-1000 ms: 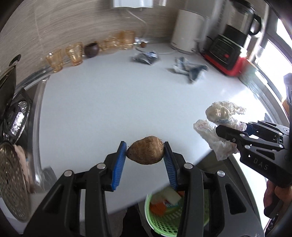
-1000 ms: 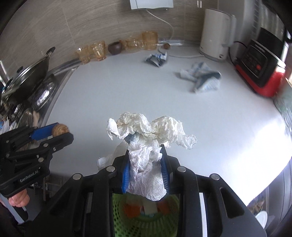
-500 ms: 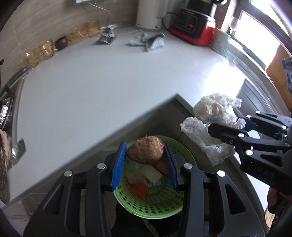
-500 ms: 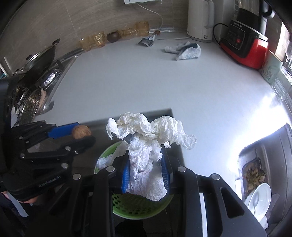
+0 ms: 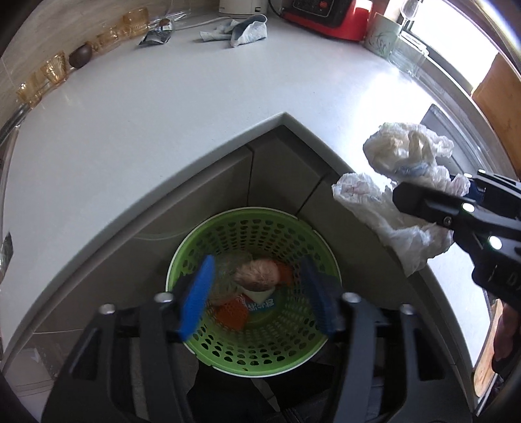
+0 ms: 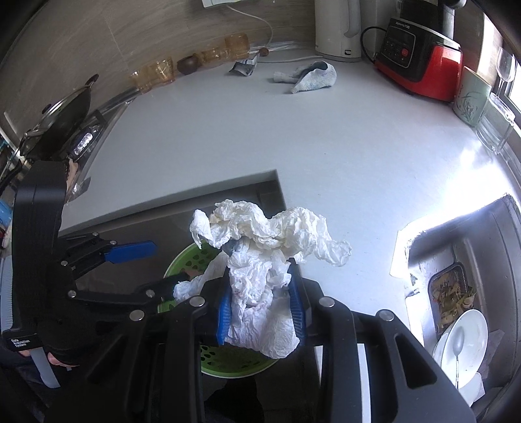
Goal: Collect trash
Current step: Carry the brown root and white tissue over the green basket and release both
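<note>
My left gripper [image 5: 257, 294] is open right above a green perforated bin [image 5: 208, 247] that stands on the floor below the counter corner. The brown round root [image 5: 257, 275] lies free inside the bin on orange and white scraps. My right gripper [image 6: 262, 307] is shut on a crumpled wad of white paper and plastic [image 6: 260, 260], held above the bin's right side. That wad [image 5: 403, 192] and the right gripper [image 5: 456, 208] show at the right of the left wrist view. The left gripper [image 6: 146, 265] shows open in the right wrist view, over the bin [image 6: 182, 260].
On the white counter [image 6: 293, 136] lie a crumpled cloth [image 6: 309, 76] and a small wrapper [image 6: 244, 66]. Amber glasses [image 6: 156, 73], a white kettle [image 6: 338, 29] and a red-based blender [image 6: 420, 55] line the back. A sink with dishes [image 6: 462, 332] is at the right, a stove with a pan [image 6: 65, 114] at the left.
Both grippers moved back off the counter and down over the bin. My left gripper opened and the root dropped into the bin. The right gripper kept its hold on the wad.
</note>
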